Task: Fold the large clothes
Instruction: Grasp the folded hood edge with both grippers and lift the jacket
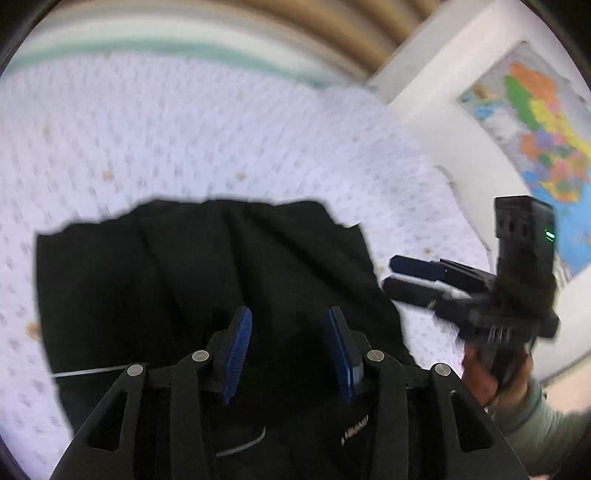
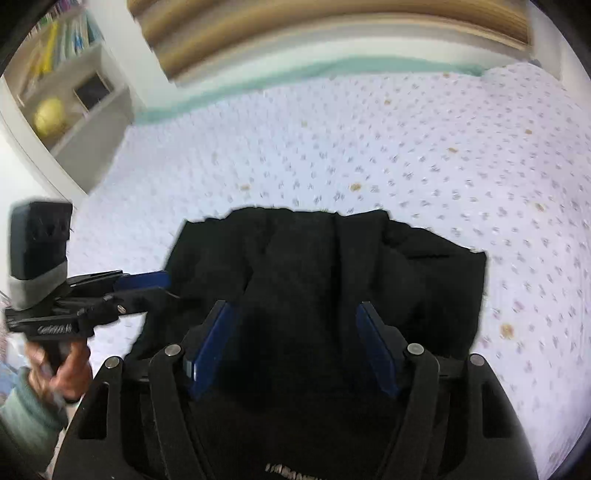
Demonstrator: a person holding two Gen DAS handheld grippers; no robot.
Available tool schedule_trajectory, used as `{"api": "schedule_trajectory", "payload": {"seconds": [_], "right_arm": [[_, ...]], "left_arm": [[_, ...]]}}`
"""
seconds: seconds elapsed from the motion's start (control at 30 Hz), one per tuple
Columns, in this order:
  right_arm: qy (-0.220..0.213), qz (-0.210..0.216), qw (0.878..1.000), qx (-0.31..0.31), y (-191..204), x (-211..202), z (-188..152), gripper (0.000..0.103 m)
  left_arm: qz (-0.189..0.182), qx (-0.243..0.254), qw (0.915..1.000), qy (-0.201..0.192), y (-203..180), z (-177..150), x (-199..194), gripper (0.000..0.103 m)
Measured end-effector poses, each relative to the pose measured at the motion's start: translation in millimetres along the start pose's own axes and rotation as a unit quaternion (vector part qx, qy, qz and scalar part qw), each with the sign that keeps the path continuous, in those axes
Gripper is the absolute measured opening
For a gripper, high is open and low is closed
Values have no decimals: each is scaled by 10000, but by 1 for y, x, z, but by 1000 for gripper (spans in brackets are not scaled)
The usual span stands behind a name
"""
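A black garment [image 1: 207,280] lies bunched in a rough rectangle on the bed, with a white drawstring and white lettering at its near edge. My left gripper [image 1: 288,312] is open above its near part; nothing is pressed between the blue pads. My right gripper [image 2: 291,306] is open wide over the same garment [image 2: 332,266], with only dark cloth showing behind the gap. Each gripper shows in the other's view, held in a hand with a pale green sleeve: the right gripper [image 1: 391,275] at the garment's right edge, the left gripper [image 2: 164,286] at its left edge.
The bed sheet [image 1: 184,140] is white with small flower prints and spreads around the garment. A teal-striped cover and a wooden headboard [image 2: 332,33] lie at the far end. A coloured map [image 1: 535,129] hangs on the right wall. A bookshelf [image 2: 66,74] stands on the left.
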State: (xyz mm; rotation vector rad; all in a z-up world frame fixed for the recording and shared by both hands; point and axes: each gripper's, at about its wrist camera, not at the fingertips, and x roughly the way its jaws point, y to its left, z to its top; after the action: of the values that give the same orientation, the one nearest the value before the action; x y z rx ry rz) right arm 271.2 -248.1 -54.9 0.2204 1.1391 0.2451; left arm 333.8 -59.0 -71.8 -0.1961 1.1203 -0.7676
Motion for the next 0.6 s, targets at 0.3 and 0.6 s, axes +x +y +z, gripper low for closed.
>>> {"api": "schedule_trajectory", "payload": {"seconds": [0.3, 0.6], "right_arm": [[901, -551, 9944, 41, -4, 89, -65, 72], [425, -143, 9989, -105, 15, 16, -84, 65]], "left_arm": [[407, -569, 9941, 824, 37, -52, 80, 44], [185, -94, 9992, 346, 10, -78, 11, 44]]}}
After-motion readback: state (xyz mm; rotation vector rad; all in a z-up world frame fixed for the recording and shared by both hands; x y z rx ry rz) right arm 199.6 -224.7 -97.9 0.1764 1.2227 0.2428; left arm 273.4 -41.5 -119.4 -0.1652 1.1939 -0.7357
